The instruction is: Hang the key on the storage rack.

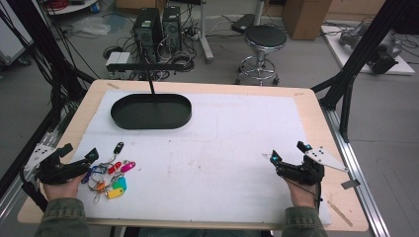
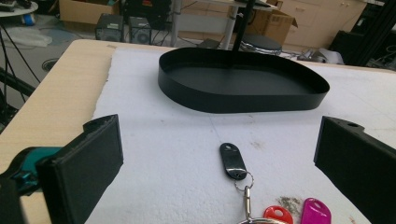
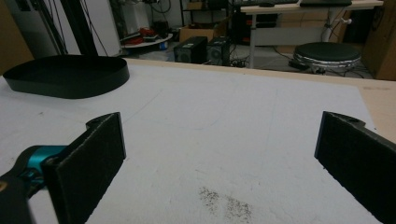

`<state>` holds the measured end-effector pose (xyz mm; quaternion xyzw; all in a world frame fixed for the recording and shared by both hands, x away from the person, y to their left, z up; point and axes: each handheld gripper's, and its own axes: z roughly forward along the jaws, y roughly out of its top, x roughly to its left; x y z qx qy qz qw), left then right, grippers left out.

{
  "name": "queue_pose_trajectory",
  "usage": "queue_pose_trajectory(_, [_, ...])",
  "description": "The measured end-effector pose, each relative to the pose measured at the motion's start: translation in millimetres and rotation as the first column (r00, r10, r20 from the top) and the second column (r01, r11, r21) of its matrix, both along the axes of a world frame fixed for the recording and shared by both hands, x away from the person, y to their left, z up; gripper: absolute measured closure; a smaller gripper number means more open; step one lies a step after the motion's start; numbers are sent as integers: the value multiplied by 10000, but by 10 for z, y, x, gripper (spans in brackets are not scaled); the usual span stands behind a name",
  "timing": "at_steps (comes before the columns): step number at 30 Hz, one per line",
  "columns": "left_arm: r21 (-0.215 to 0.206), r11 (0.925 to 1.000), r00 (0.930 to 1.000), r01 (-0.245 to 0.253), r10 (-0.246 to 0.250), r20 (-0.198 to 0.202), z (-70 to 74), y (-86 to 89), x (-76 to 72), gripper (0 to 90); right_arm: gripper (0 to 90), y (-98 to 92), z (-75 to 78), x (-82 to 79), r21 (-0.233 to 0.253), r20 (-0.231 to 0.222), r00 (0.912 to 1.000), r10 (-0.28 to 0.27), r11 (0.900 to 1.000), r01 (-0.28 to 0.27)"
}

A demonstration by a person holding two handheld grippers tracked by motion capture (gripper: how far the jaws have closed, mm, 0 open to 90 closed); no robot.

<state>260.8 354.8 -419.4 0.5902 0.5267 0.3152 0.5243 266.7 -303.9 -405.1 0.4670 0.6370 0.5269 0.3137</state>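
A bunch of coloured key tags on rings [image 1: 109,175] lies on the white mat near the front left. Its black tag [image 2: 233,160] points away from me, with a red tag [image 2: 279,214] and a magenta tag [image 2: 316,211] closer in. A black oval tray [image 1: 150,111] sits empty at the back left of the mat, also seen ahead as the tray [image 2: 243,84] and far left as the tray [image 3: 65,74]. My left gripper [image 1: 78,154] rests open just left of the tags, jaws wide with nothing between them. My right gripper [image 1: 289,152] rests open at the front right over bare mat.
The white mat [image 1: 212,148] covers most of the wooden table [image 1: 316,106]. A thin black post [image 1: 150,85] rises behind the tray. A small dark smudge [image 3: 224,203] marks the mat in front of my right gripper. A stool [image 1: 265,39] and computer towers stand beyond the table.
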Motion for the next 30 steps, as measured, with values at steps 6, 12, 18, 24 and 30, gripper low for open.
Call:
queue_pose_trajectory(6, [41, 10000, 10000, 35, -35, -19, 1, -8, 9, 17, 8, 18, -10, -4, -93, -7, 10000, 8, 10000, -8])
queue_pose_trajectory(12, [-26, 10000, 9999, 86, -86, 60, 5, -16, 18, 17, 8, 13, -14, -1, -96, -16, 10000, -8, 10000, 8])
queue_pose_trajectory(18, [-53, 9998, 9998, 181, -181, -6, 2, -33, 36, 17, 8, 11, -18, 4, -100, -40, 10000, -17, 9999, 17])
queue_pose_trajectory(24, [91, 9991, 9991, 403, -402, -96, -7, -94, 79, 17, 8, 13, -30, 14, 28, -185, 9998, 38, 10000, -37])
queue_pose_trajectory(30, [363, 9973, 9976, 637, -626, -310, -19, -155, 122, 17, 8, 21, -35, 22, -121, -151, 9999, 37, 9999, -39])
